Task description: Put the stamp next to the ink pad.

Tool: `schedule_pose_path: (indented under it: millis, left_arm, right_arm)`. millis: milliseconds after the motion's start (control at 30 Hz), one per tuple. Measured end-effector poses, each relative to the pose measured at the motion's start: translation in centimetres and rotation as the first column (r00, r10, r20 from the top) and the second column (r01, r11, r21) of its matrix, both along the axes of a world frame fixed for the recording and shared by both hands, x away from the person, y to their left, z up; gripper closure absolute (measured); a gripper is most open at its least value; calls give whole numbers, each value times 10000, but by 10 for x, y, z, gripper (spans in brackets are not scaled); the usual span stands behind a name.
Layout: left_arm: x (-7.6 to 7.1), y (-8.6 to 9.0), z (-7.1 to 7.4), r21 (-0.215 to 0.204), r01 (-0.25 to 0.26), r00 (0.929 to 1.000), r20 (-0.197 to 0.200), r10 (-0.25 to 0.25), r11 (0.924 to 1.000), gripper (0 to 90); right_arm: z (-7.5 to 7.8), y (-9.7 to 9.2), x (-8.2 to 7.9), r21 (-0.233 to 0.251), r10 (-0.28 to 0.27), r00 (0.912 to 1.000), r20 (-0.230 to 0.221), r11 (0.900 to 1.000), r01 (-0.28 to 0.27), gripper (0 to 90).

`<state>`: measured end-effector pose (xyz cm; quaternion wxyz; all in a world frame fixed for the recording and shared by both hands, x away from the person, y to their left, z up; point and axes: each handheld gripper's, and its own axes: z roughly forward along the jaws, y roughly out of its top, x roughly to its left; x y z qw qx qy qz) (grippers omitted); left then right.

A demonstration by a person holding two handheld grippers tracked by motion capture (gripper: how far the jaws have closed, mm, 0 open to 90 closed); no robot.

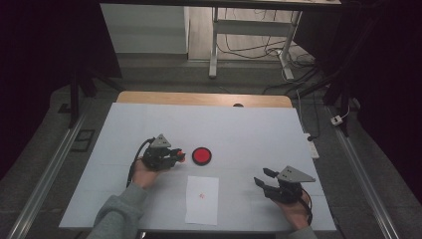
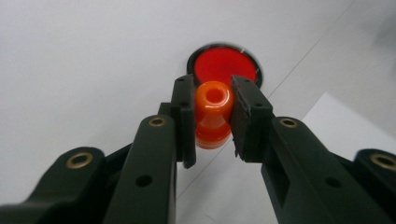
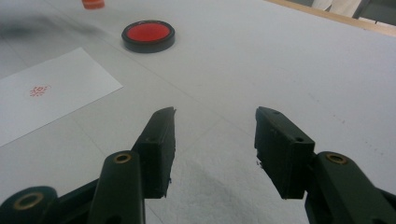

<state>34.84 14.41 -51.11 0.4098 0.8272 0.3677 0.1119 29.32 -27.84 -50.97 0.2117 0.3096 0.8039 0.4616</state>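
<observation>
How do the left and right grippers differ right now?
The left gripper is shut on an orange stamp; the right gripper stands open with nothing between its jaws. The left gripper is beside the red ink pad; the right gripper is apart from it, to the right of the white paper. Both are black, two-jawed and hand-held.

Overhead view faces forward-down; both close tool views share the red ink pad point(image 1: 201, 156).

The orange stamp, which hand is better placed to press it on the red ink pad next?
Left, probably. The left tool is already shut on the orange stamp, right beside the red ink pad. The right tool sits open and empty near the table's right front corner, farther away.
</observation>
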Motion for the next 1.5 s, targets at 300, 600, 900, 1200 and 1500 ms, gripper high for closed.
schedule_pose_path:
  millis: [300,600,900,1200,1500]
  left_arm:
    - [2,-5,-14,521,121,9994,-336,-104,9986,719]
    - [1,-8,-17,739,170,9991,-400,-141,9971,691]
    - [-9,-4,-1,49,-37,9997,224,36,10000,367]
    - [-25,0,14,-142,342,9976,601,-333,9993,319]
    - [-50,7,20,214,307,9948,961,-326,9993,316]
  right_arm:
    - [-1,1,0,-16,48,10000,-13,10000,-48,473]
    - [-1,1,0,10,64,10000,-11,10000,-64,471]
    - [0,-1,1,15,4,10000,13,10000,-4,469]
    - [0,-2,2,-101,-65,10000,35,9999,65,468]
    - [-1,-5,3,-115,-99,9999,127,9999,100,467]
